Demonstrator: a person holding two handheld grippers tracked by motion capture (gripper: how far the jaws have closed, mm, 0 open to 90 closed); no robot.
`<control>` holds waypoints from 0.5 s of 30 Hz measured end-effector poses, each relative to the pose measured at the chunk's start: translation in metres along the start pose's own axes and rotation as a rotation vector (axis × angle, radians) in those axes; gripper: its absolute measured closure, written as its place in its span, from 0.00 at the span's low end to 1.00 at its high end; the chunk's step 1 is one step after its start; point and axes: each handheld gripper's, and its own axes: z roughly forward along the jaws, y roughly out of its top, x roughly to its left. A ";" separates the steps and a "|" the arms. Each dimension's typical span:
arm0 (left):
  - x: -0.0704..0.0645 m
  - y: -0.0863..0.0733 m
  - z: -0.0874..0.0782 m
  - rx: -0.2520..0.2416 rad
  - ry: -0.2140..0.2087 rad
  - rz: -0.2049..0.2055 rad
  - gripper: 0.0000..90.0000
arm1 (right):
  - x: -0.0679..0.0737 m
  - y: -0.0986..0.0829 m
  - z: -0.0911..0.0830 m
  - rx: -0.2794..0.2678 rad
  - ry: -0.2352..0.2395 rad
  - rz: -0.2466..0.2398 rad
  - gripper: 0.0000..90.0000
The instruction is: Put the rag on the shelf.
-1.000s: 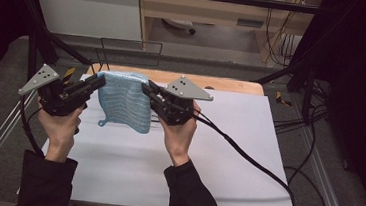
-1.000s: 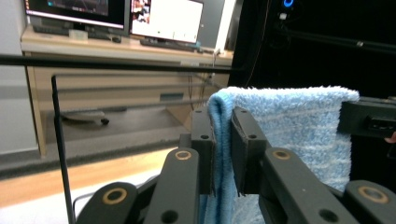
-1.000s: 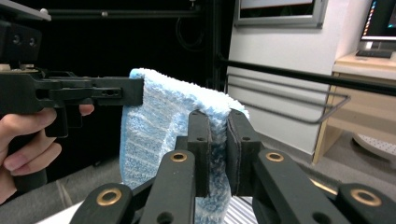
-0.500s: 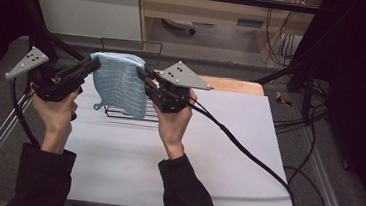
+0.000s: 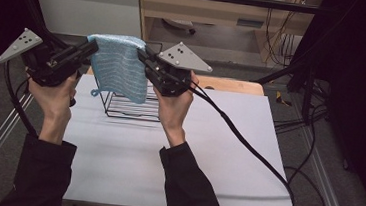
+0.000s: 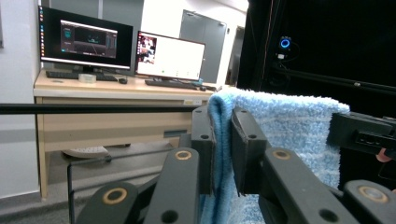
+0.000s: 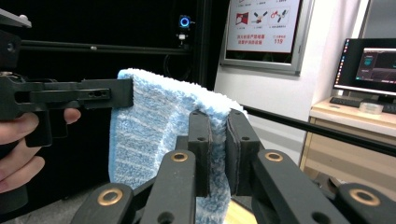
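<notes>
A light blue towel hangs in the air above the table, stretched between both grippers. My left gripper is shut on its left top corner, and in the left gripper view the towel is pinched between the black jaws of that gripper. My right gripper is shut on the right top corner; in the right gripper view the towel drapes to the left from that gripper. A black wire rack stands on the table below and behind the towel, partly hidden by it.
The white table top spreads out in front of the rack. A wooden board lies at the table's far edge. A black cable trails from the right gripper across the table. A desk with monitors stands beyond.
Both grippers have lifted the towel off the table and raised it up and away, uncovering the wire rack beneath.
</notes>
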 end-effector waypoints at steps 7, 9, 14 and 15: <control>0.002 0.016 0.006 -0.014 0.009 0.015 0.90 | -0.007 0.013 0.012 -0.017 -0.010 -0.015 0.92; 0.004 0.019 0.008 -0.018 0.012 0.016 0.90 | -0.010 0.017 0.015 -0.025 -0.009 -0.010 0.92; 0.009 0.027 0.013 -0.015 0.022 0.013 0.90 | -0.013 0.023 0.024 -0.029 -0.013 -0.016 0.92; 0.010 0.029 0.014 -0.015 0.026 0.016 0.90 | -0.014 0.024 0.026 -0.029 -0.015 -0.016 0.92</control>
